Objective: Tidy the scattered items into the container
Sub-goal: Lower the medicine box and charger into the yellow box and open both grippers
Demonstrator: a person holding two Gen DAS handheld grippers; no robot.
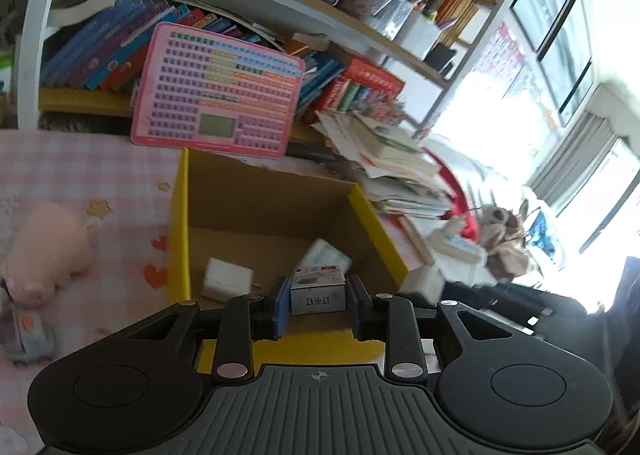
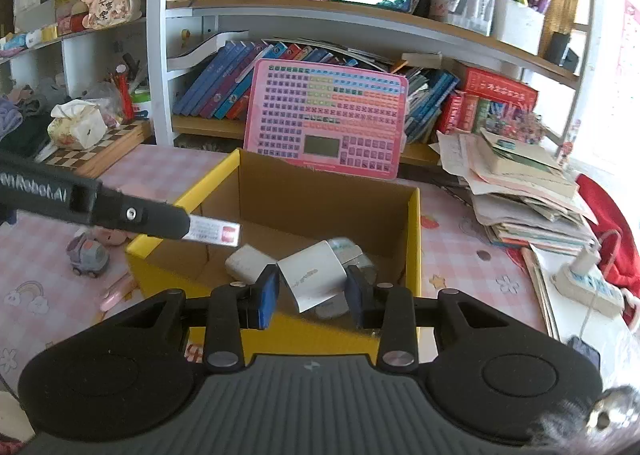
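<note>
A yellow-rimmed cardboard box (image 1: pixel 180 215) stands open on the pink checked table; it also shows in the right wrist view (image 2: pixel 414 239). My left gripper (image 1: pixel 319 299) is shut on a small staples box (image 1: pixel 318 293) held over the box's near edge. My right gripper (image 2: pixel 312 293) is shut on a white block (image 2: pixel 314 275), tilted, over the box. Inside lie a white block (image 1: pixel 228 277) and a pale packet (image 1: pixel 326 255). The left gripper with its staples box (image 2: pixel 214 233) reaches in from the left in the right wrist view.
A pink keyboard toy (image 2: pixel 328 117) leans behind the box. A pink plush (image 1: pixel 44 251), a toy car (image 2: pixel 86 255) and a pink item (image 2: pixel 116 291) lie left of it. A book stack (image 2: pixel 524 191) and a power strip (image 2: pixel 588 287) sit right.
</note>
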